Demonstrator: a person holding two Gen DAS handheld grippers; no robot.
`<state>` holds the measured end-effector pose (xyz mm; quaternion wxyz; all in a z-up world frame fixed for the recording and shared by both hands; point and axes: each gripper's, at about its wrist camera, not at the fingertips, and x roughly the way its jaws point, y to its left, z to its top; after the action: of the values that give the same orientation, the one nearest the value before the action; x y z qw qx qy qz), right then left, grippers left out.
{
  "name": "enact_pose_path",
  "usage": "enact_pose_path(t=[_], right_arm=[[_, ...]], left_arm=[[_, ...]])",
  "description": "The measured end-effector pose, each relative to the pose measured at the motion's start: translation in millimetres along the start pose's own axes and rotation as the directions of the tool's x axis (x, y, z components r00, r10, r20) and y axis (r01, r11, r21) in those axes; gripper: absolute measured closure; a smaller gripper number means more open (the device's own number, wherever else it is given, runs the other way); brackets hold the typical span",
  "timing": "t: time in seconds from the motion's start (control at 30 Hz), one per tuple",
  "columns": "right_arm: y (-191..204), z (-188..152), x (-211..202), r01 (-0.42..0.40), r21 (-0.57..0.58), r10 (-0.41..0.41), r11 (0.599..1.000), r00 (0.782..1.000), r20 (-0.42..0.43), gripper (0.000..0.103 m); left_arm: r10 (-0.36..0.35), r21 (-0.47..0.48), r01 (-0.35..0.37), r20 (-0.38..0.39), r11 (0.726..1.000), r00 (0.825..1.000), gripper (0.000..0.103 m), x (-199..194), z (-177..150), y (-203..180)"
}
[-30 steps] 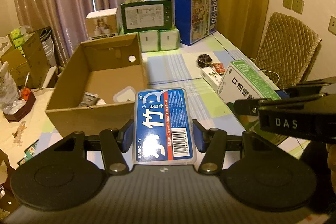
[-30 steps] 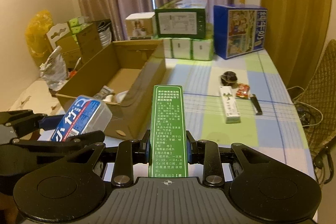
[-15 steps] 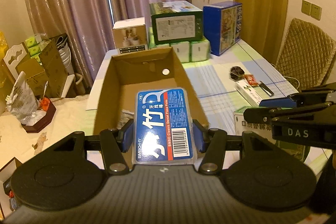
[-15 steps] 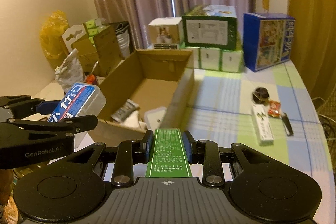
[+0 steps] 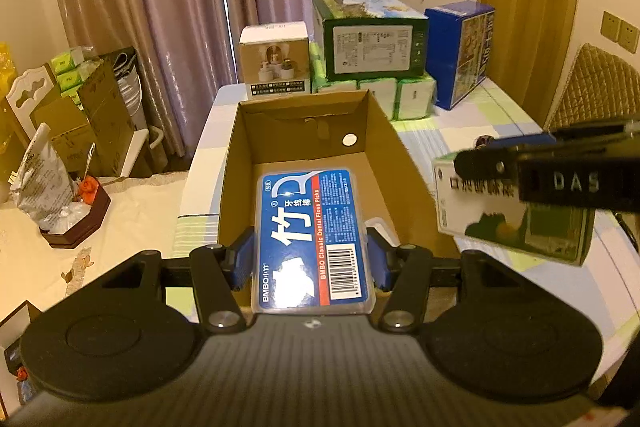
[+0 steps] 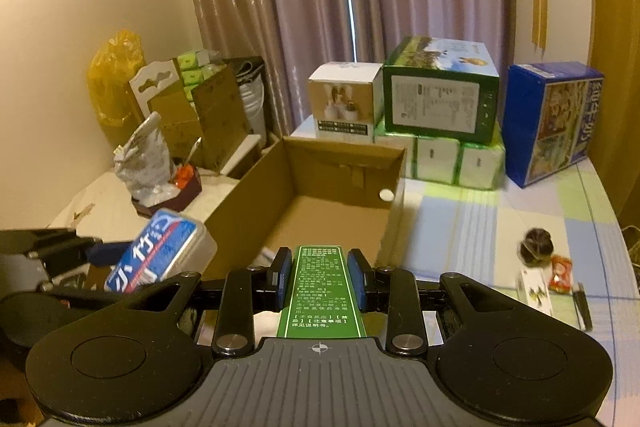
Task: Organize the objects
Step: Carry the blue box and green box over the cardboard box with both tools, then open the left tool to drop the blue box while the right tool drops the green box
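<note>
**Two loaded grippers, one box opening**

Both of your grippers are full, and both are heading for the same cardboard box (image 5: 308,131). Your left gripper (image 5: 311,261) is clamped on the blue floss-pick case (image 5: 312,235), held flat above the near end of the box. Your right gripper (image 6: 319,279) is clamped on the green-and-white carton (image 6: 322,291), which sits just over the near right wall of the box.

The main risk is a collision. In the left view the carton hangs just to the right of the case, and the two tools are close together. If you lower both at once, the tools may knock each other and twist one item out of its grip.

The second risk is the box wall. The carton is long and sticks out well beyond the pads. If you let go while part of it hangs over the right wall, it may tip outward onto the table (image 6: 480,227) rather than in.

The third risk is the landing. Some small items already lie on the box floor near you, partly hidden by the case. Dropping the case from height could make it bounce or land crooked on them. Its smooth plastic sides could also slip if you tilt the left gripper steeply before you release.
</note>
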<state>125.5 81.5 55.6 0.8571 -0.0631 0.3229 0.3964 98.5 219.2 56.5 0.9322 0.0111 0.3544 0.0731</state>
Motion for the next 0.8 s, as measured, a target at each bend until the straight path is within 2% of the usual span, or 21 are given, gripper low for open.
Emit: enact_pose_path(t=[0.3,0.53,0.57,0.6,0.8], right_arm=[[-9,20,48,-0.008,0.049,0.010,0.999,0.999,-0.031,0.076],[-20,24,77,-0.005,0.093,0.009,0.996,0.999,-0.047,0.076],[-21,25,80,-0.002,0.097,0.007,0.995,0.999,-0.047,0.076],[-22,25,83,0.000,0.101,0.005,0.995,0.999,-0.047,0.076],[-25,25,95,-0.009,0.117,0.014,0.993,0.999,-0.044,0.076]], left_arm=[[-0.008,0.011,0.009,-0.051,1.000,0.999,0.052,44,13,16],[-0.006,0.030,0.008,-0.062,1.000,0.998,0.051,75,22,23],[-0.006,0.031,0.008,-0.062,0.999,0.998,0.046,80,23,25],[0.001,0.025,0.000,-0.058,1.000,0.998,0.037,84,23,27],[0.017,-0.017,-0.018,-0.046,1.000,0.999,0.036,84,18,36]])
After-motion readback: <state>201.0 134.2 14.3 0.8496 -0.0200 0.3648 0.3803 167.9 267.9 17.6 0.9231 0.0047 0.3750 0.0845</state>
